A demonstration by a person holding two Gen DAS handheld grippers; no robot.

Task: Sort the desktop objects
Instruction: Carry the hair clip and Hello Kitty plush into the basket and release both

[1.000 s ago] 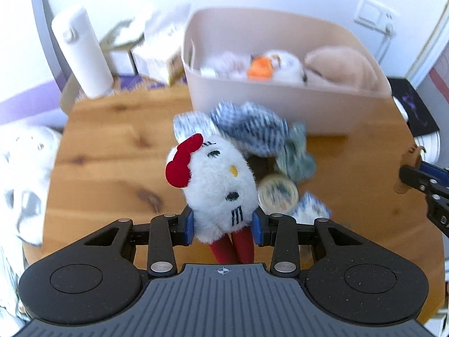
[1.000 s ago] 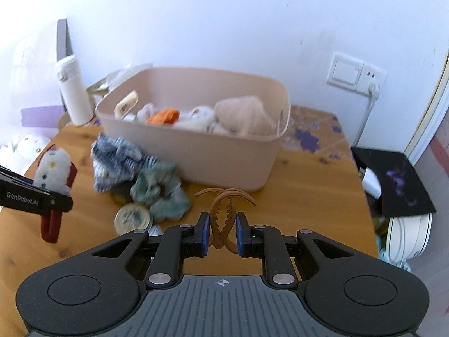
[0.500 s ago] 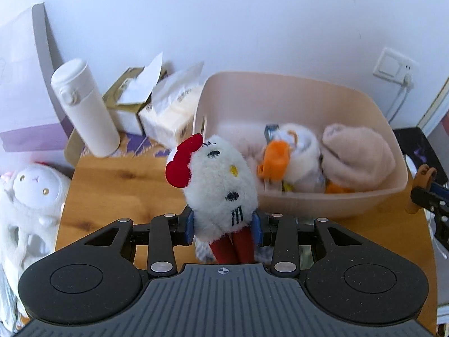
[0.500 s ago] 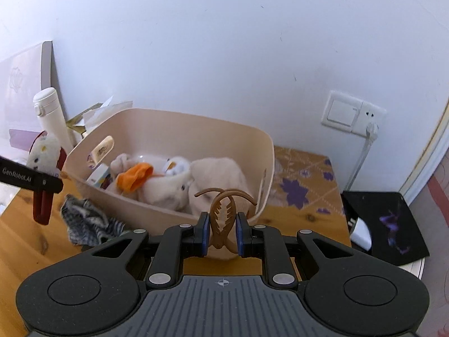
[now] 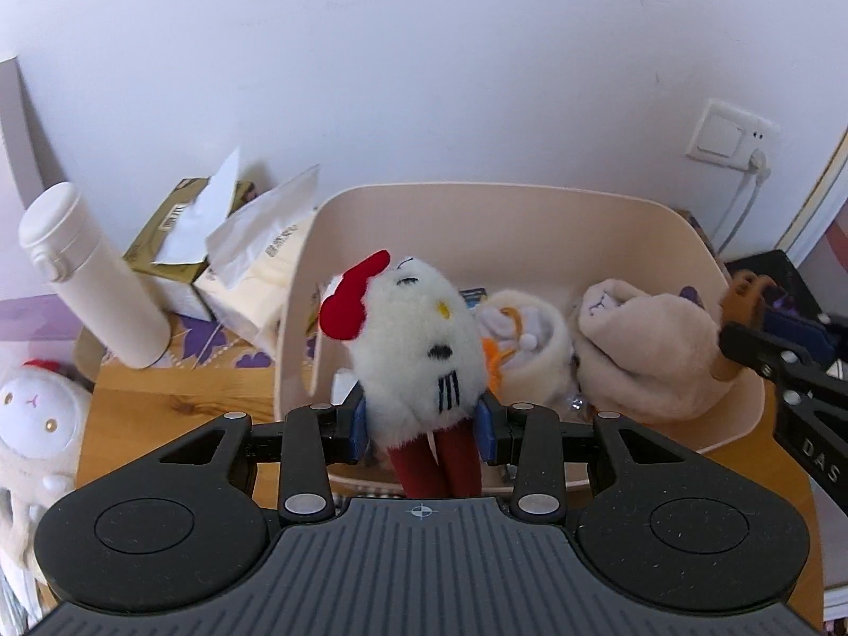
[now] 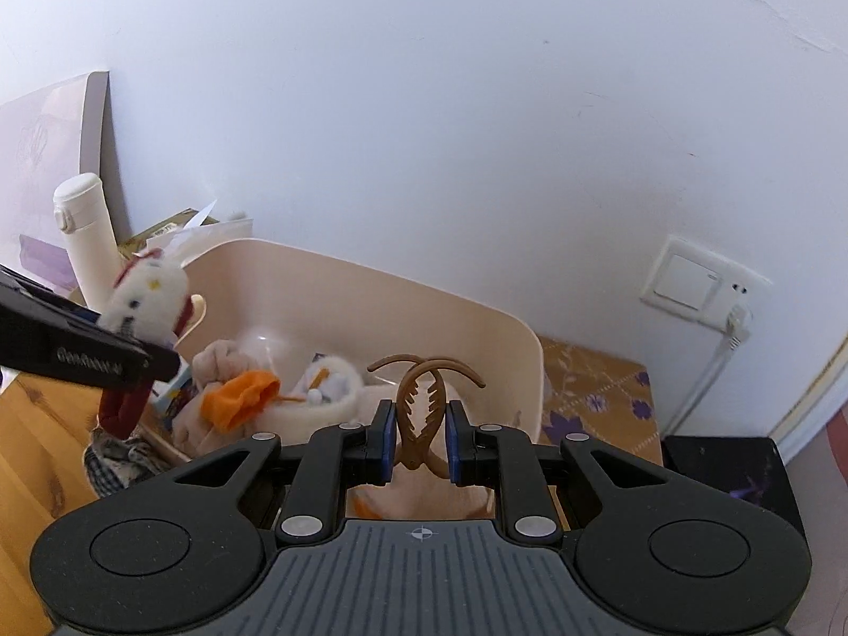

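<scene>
My left gripper (image 5: 422, 432) is shut on a white cat plush with a red bow (image 5: 413, 350), held above the left end of the beige bin (image 5: 477, 196). That plush (image 6: 151, 291) also shows at the left of the right wrist view. My right gripper (image 6: 420, 442) is shut on a brown hair claw clip (image 6: 421, 403), held over the bin's right end (image 6: 522, 334). The clip (image 5: 742, 299) shows at the right of the left wrist view. Inside the bin lie a beige plush (image 5: 646, 350), a white plush with orange parts (image 6: 249, 397) and small items.
A white bottle (image 5: 90, 275) and tissue packs (image 5: 249, 254) stand left of the bin on the wooden table (image 5: 159, 397). A white bunny plush (image 5: 37, 424) sits at the far left. Checked cloth (image 6: 114, 458) lies before the bin. A wall socket (image 6: 699, 286) and black object (image 6: 742, 477) are right.
Both grippers have risen and moved toward the bin with their loads; the table items in front of the bin dropped out of the left wrist view, and the bin's inside now lies below both.
</scene>
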